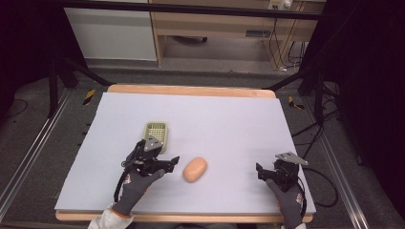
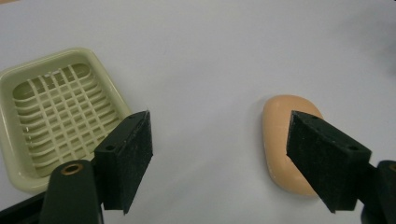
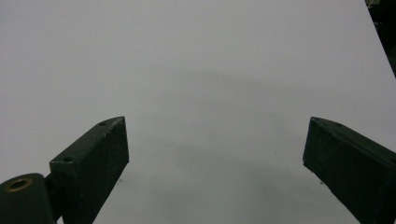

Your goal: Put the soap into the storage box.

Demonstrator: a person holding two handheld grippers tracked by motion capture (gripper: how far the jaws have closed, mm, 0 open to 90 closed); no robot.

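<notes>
A peach-coloured bar of soap (image 1: 195, 169) (image 2: 280, 140) lies on the white table top (image 1: 215, 114), near the front centre. To its left and a little farther back, a pale green soap dish (image 1: 156, 132) (image 2: 56, 112) with a grid floor sits empty. My left gripper (image 1: 165, 161) (image 2: 219, 158) hovers between the dish and the soap, open, its jaws wide apart with nothing between them. In the left gripper view its right jaw overlaps the near end of the soap. My right gripper (image 1: 268, 170) (image 3: 215, 158) is at the front right, open above bare table.
The white top rests on a wooden board whose edge (image 1: 191, 89) shows at the back. Black frame legs (image 1: 52, 86) and cables (image 1: 325, 143) flank the table on the floor. A wooden cabinet (image 1: 215, 24) stands behind.
</notes>
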